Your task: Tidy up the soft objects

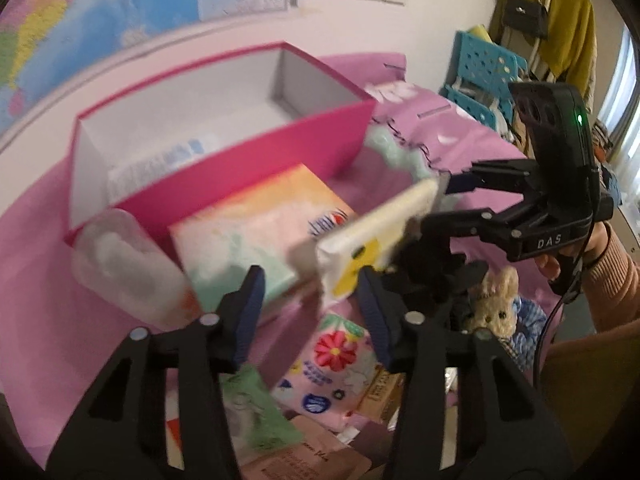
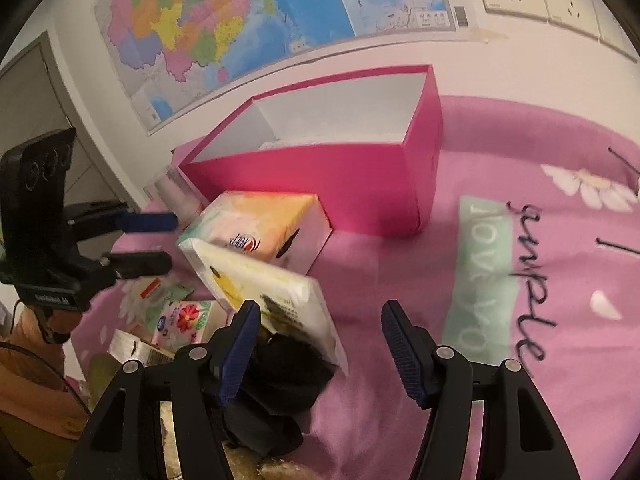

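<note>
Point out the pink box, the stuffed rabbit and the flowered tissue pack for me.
pink box [image 2: 320, 184]: right wrist view, front outer wall.
stuffed rabbit [image 1: 498, 298]: left wrist view, its face.
flowered tissue pack [image 1: 334, 350]: left wrist view, the red flower print.

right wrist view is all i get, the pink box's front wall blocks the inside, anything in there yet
Observer: Yes. The left wrist view looks down into the pink box, and a white and blue pack lies on its floor.
Operator: ok, whats the fuzzy beige stuff at my bottom edge
Observer: A plush rabbit, resting against a blue checked cloth.
Operator: and the whitish thing poking out behind the tissue box
Observer: A clear container with something white inside, against the pink box's near corner.
</note>
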